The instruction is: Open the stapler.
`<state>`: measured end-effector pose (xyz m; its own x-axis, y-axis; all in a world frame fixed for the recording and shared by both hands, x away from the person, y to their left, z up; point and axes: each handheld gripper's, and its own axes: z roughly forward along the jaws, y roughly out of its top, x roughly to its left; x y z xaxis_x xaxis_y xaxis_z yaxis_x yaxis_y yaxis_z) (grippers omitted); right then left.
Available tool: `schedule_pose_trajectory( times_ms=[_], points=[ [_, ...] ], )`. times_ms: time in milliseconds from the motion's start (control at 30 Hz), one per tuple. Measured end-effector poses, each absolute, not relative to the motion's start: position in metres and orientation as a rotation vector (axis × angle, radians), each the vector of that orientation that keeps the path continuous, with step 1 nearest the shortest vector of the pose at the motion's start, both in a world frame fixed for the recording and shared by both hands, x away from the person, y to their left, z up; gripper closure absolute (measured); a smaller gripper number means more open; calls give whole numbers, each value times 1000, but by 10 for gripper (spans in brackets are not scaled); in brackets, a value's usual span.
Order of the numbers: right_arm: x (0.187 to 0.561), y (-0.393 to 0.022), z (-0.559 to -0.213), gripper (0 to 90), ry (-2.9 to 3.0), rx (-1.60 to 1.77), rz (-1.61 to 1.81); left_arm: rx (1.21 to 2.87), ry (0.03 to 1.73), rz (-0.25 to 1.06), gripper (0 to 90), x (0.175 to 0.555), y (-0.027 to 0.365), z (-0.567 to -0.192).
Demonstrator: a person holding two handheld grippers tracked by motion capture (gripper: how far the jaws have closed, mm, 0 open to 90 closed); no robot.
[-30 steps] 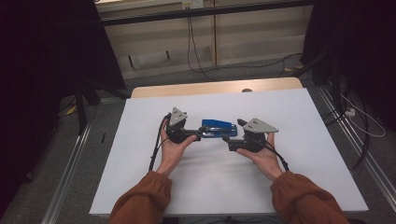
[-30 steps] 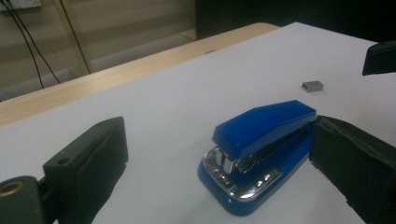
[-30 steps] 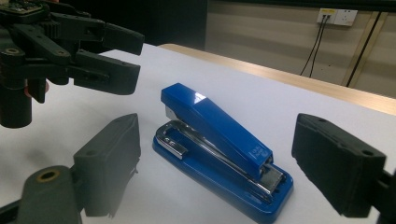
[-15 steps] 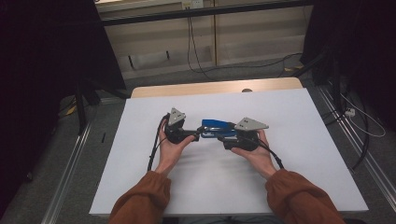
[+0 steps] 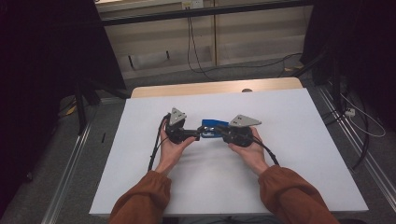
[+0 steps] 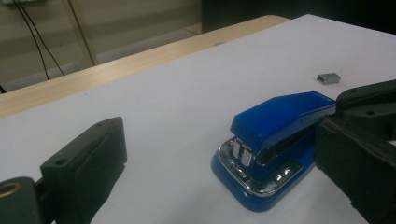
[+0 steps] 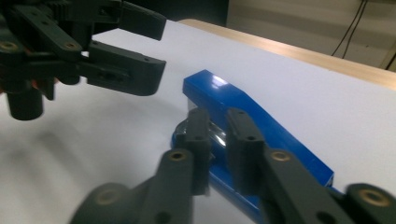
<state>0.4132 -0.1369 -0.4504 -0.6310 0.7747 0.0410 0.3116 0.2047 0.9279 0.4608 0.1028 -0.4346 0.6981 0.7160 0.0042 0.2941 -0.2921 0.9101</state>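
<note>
A blue stapler (image 5: 212, 126) (image 6: 275, 121) (image 7: 261, 126) lies on the white sheet (image 5: 289, 121) between my two grippers. My left gripper (image 5: 200, 133) (image 6: 217, 140) is open wide, one jaw on either side of the stapler's chrome front end without touching it. It also shows open in the right gripper view (image 7: 156, 44). My right gripper (image 5: 223, 134) (image 7: 219, 116) reaches in from the stapler's rear. Its jaws have just been closing and now stand almost together along the stapler's near side. Chrome shows through the thin slit between them. I cannot tell whether they pinch any part.
A small grey strip of staples (image 6: 329, 77) lies on the sheet beyond the stapler. The sheet covers a wooden table whose bare far edge (image 5: 215, 87) shows. Cables (image 5: 196, 51) run over the floor behind, and metal rails flank the table.
The right gripper has slid left up to the stapler's rear and its jaws have gone from wide apart to nearly together. The left gripper and the stapler have stayed where they were.
</note>
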Motion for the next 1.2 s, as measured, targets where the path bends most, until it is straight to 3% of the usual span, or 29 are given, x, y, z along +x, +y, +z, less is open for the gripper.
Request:
schedule_pose_trajectory(
  times_ms=[167,333,567,733,867,1200],
  points=[
    [416,-135,-451,900,2050,1017,1424,1893,791,511,76,461,103,-436],
    [421,-130,-455,900,2109,1031,1404,1895,788,523,288,461,106,-435],
    [424,-128,-458,900,2148,1032,1375,1902,824,457,515,467,113,-439],
    [426,-127,-459,900,2177,1023,1340,1941,796,429,767,466,112,-442],
    [427,-127,-460,900,2189,1023,1330,1975,775,426,896,466,110,-443],
    [431,-122,-461,900,2240,1003,1265,2035,753,389,900,469,101,-444]
  ],
)
